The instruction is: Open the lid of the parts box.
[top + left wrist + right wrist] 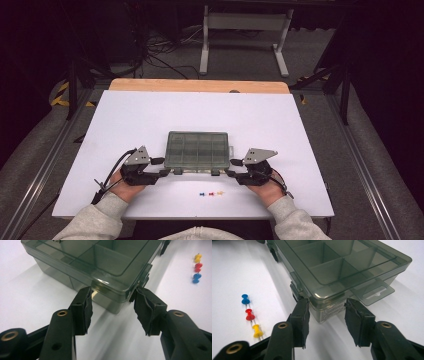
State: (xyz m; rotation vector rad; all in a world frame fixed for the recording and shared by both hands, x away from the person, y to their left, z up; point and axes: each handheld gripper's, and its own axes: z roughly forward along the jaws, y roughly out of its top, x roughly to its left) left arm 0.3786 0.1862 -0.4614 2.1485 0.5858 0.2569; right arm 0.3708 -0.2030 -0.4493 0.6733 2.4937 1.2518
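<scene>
Straddling the box's [197, 148] near corners, both grippers [112, 302] [325, 312] gape, gripping nothing; its far side is cropped.

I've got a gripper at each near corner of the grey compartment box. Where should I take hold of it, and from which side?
Grip the compartment box at its two near corners, coming in low from the person's side. Each corner already sits between open jaws: left gripper, right gripper. The walls there are straight and the lid lip overhangs them. I'd avoid the front latches and the thin hang tab.

Left gripper [161, 167] and right gripper [233, 168] point inward toward each other (jaws spread), hands low.
</scene>
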